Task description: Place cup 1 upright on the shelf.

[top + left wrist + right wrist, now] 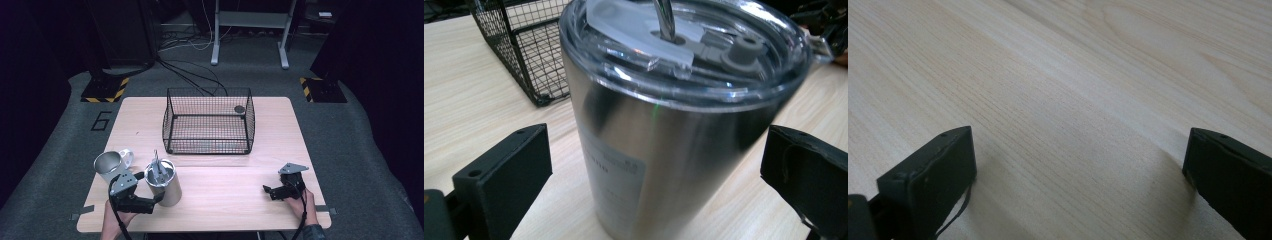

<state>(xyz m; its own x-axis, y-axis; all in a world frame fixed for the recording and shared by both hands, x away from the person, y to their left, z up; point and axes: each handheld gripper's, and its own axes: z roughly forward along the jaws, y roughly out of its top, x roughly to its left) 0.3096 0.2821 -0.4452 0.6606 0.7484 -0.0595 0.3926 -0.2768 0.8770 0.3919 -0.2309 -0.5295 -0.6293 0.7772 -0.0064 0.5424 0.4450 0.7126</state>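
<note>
A: High view first. Where is the tumbler?

B: The steel tumbler [164, 186] stands upright at lower left of the frame, near the front edge of the wooden table [235, 200]. The left gripper [156, 198] sits just below and left of it, jaws spread, tips reaching the tumbler's lower side. A metal mug [111, 165] with a handle stands just left of the tumbler, close behind the gripper.

A: And room around it?

B: Bare wood stretches right of the tumbler, toward the right gripper [266, 190] at lower right, well apart. The black wire basket [208, 122] stands above centre, a strip of bare table between it and the tumbler.

A: Left gripper view?

B: The tumbler [659, 145] stands centred between the two spread jaws, with a gap on each side. Its clear lid [684, 45] holds a straw [665, 17]. The basket corner [519, 55] shows upper left.

A: Right gripper view?

B: Jaws wide apart over bare table [1063, 100], nothing between them.
</note>
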